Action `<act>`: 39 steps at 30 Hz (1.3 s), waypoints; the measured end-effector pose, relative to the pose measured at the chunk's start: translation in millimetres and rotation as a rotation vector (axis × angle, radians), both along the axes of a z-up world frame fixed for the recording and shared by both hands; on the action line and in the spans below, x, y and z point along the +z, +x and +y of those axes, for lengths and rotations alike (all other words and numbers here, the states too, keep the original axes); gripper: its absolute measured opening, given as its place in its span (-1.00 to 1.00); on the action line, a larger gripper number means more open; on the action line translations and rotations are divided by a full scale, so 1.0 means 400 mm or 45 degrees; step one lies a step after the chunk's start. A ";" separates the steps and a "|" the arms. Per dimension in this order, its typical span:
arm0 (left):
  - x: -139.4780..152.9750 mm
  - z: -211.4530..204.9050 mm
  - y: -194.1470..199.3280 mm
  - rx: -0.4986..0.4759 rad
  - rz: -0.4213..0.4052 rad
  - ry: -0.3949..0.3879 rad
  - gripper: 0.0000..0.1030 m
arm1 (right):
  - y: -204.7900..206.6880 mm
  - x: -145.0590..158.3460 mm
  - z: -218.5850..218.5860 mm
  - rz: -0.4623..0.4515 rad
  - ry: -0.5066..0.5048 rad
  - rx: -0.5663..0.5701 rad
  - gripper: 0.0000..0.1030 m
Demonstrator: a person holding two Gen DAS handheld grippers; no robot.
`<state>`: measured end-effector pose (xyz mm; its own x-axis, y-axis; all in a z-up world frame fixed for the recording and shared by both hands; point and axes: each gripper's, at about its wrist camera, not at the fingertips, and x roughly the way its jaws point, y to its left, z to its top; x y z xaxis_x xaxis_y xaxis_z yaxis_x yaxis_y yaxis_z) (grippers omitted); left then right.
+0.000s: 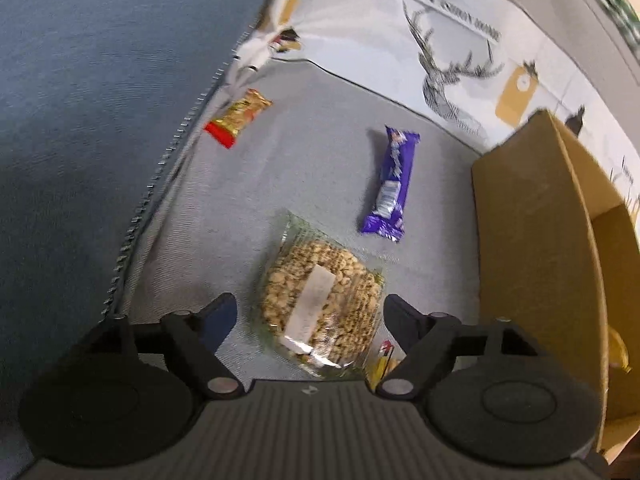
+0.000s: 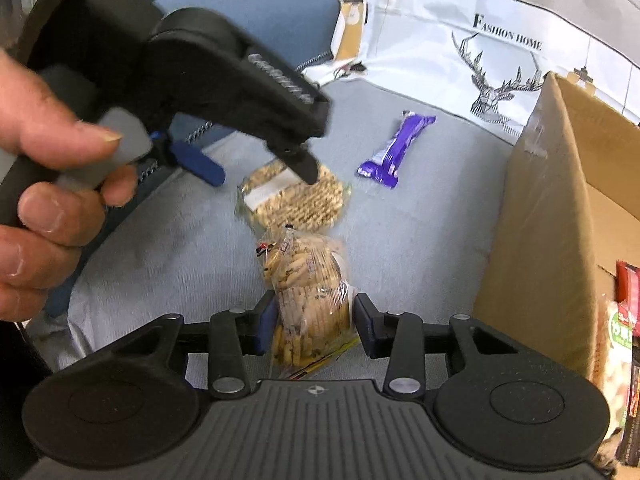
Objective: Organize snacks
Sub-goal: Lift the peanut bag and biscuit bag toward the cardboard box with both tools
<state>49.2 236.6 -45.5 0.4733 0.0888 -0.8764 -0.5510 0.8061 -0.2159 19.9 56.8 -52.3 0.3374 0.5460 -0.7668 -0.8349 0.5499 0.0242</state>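
the grey surface (image 1: pixel 312 152) carries the loose snacks, with a blue cushion (image 1: pixel 80 100) along its left edge and a white deer-print bag (image 1: pixel 460 52) at the back. a cardboard box (image 2: pixel 544 208) stands open at the right, and a few packets already show inside it in the right wrist view, so the sorting looks partly done.

the left gripper (image 1: pixel 310 314) hangs released, jaws wide, straddling the clear nut pack (image 1: pixel 320 304) without pressing on it. a hand (image 2: pixel 44 184) holds that tool. the right gripper (image 2: pixel 314 322) is clenched on a biscuit pack (image 2: pixel 308 296), its pads against the wrapper's sides, low over the grey surface just in front of the nut pack.

a purple bar (image 1: pixel 390 184) lies apart toward the back, near the box, and a red-gold bar (image 1: pixel 238 118) lies by the cushion seam.

the step in hand reads as a double pickup: the biscuits gripped, the nuts lined up. next, the left jaws would need to close on the nut pack across its width, gently since the wrapper is slick and crushable, while the right carries the biscuits over the box wall and lets go inside. the two bars are left for later.
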 end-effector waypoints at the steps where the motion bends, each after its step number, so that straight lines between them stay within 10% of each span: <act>1: -0.007 -0.004 0.007 -0.014 0.013 -0.001 0.74 | -0.001 -0.002 0.001 0.013 -0.003 0.001 -0.17; 13: -0.052 -0.037 0.059 -0.113 0.129 0.120 0.55 | 0.009 0.009 0.007 0.034 0.004 0.008 -0.18; 39: 0.186 -0.065 -0.049 -0.023 -0.373 0.231 0.55 | 0.027 0.222 -0.187 -0.133 0.520 -0.173 -0.19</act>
<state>29.8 210.5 28.8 0.7053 0.2200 -0.6740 -0.4722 0.8549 -0.2151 30.9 -18.1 36.7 0.4913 0.7426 -0.4551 -0.7651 0.6177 0.1820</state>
